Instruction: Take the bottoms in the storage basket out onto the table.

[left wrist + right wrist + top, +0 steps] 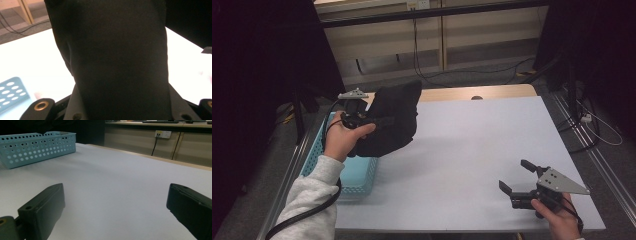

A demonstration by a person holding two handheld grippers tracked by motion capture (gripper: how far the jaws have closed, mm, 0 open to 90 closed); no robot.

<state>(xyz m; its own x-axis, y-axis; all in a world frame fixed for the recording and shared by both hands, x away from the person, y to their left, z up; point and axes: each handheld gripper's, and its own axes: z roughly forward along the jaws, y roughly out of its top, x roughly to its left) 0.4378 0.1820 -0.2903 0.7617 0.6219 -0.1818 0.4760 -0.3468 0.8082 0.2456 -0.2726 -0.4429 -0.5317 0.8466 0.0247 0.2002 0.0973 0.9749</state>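
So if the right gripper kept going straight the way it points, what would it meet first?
Probably nothing close: ahead of the right gripper, open, lies bare white table. The blue basket sits off to the left of its line, though depth is hard to judge.

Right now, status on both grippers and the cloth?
Left gripper shut on black cloth, lifted beside blue basket. Right gripper open, empty. Nothing in the way.

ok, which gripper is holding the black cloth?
The left gripper, raised by the blue basket, is shut on the black cloth. The right gripper sits open and empty.
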